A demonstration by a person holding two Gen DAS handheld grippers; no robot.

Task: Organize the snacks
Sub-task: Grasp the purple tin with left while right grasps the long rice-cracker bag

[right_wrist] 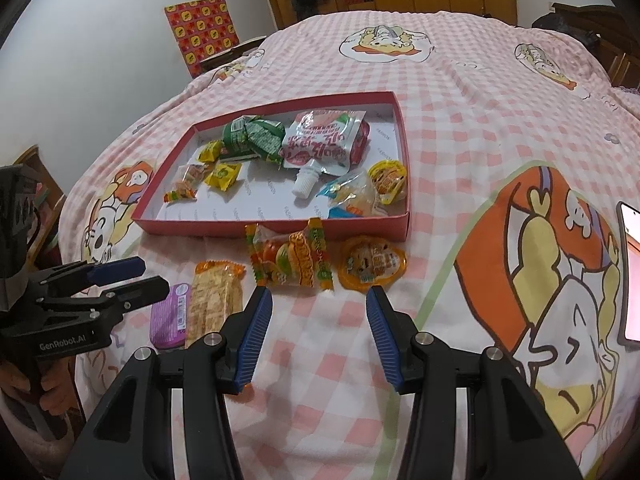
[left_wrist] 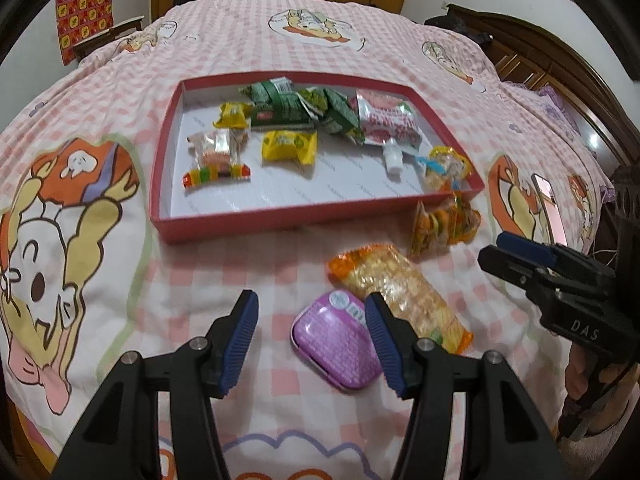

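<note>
Both grippers are black plastic with ribbed blue pads (left_wrist: 240,344) and round silver screws (right_wrist: 211,338). The left gripper (right_wrist: 138,276) carries white "GenRobot.AI" lettering on its body. The right gripper (left_wrist: 500,248) shows the letters "DAS".

Both wrist views look down, sharing tray (left_wrist: 256,222).

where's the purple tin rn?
The purple tin lies on the bedspread outside the red tray, beside the orange cracker pack, just ahead of the open left gripper.
</note>
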